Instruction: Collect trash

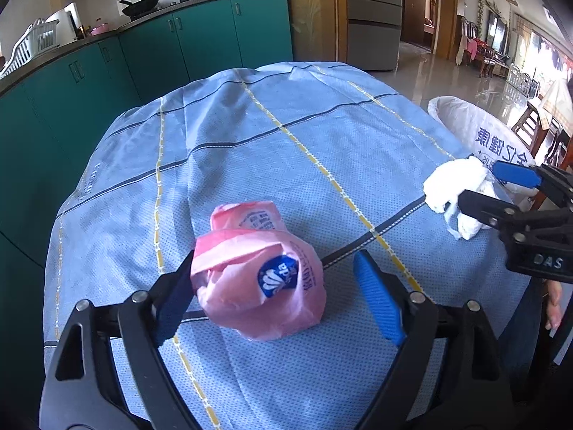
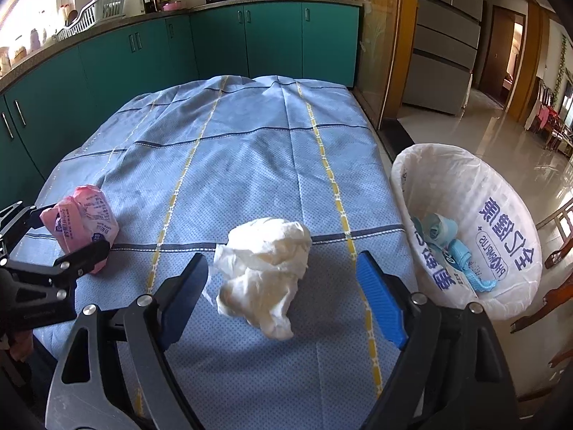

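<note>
A crumpled pink plastic packet (image 1: 258, 279) lies on the blue checked tablecloth (image 1: 250, 150). It sits between the fingers of my left gripper (image 1: 275, 257), which is open: the left finger is at the packet's edge and a gap shows on the right. A wad of white tissue (image 2: 265, 268) lies between the fingers of my right gripper (image 2: 282, 257), open with gaps on both sides. Each view shows the other gripper too: the right gripper (image 1: 480, 183) around the white tissue (image 1: 451, 193), the left gripper (image 2: 71, 229) around the pink packet (image 2: 84, 222).
A bin with a white printed liner (image 2: 501, 193) stands off the table's right edge, holding blue wrappers (image 2: 440, 236). Green cabinets (image 2: 215, 46) with pots on the counter run along the back and left. Wooden chairs (image 2: 558, 251) stand at the far right.
</note>
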A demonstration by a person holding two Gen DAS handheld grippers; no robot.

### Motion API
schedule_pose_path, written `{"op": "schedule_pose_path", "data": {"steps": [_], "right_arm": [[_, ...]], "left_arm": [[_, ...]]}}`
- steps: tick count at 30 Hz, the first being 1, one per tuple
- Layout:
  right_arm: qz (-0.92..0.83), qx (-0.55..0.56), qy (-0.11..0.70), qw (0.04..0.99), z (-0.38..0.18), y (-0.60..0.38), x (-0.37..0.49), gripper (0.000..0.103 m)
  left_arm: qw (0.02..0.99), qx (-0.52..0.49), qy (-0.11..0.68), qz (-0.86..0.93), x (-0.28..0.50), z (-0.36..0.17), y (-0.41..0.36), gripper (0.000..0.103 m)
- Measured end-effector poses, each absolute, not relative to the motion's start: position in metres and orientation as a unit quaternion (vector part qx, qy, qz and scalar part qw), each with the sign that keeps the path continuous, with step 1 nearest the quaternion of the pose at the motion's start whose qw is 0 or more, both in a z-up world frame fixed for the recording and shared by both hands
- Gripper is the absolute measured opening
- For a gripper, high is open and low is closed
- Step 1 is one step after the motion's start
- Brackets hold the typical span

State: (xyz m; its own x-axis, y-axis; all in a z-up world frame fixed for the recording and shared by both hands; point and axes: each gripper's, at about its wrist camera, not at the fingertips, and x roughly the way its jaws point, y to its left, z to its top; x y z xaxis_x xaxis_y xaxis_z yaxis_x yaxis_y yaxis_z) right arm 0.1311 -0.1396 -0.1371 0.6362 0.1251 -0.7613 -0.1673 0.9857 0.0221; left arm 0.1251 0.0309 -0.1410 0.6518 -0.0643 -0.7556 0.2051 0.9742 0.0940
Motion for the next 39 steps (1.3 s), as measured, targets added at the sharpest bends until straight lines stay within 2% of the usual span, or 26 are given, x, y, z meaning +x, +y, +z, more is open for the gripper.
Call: {"op": "schedule_pose_path", "data": {"steps": [6,17,18,19,22,25,39], "right_arm": [[0.08,-0.039,0.432,0.898,-0.15,-0.131,0.144,0.083],[0.088,-0.038,0.437,0.894,-0.16,-0.129,0.146,0.082],[0.092,-0.039,0.437,0.894,-0.159,-0.129,0.146,0.073],[0.097,-0.039,0.439,0.893,-0.159,-0.128,0.146,0.057],[0.103,-0.037,0.434,0.894,-0.156,-0.127,0.144,0.043],[0.106,-0.027,0.422,0.9,-0.146,-0.132,0.14,0.035],[0.027,0.008,0.326,0.945,-0.063,-0.214,0.111,0.035]], "left_arm": [[0.899,0.103,0.416,-0.088,0.122,-0.146,0.021,0.069],[0.9,0.11,0.412,-0.093,0.12,-0.147,0.017,0.063],[0.9,0.109,0.411,-0.093,0.12,-0.146,0.017,0.062],[0.901,0.109,0.41,-0.091,0.12,-0.145,0.018,0.062],[0.904,0.108,0.404,-0.089,0.119,-0.141,0.018,0.062],[0.907,0.108,0.399,-0.085,0.118,-0.137,0.018,0.062],[0.93,0.114,0.33,-0.116,0.127,-0.079,-0.014,0.062]]}}
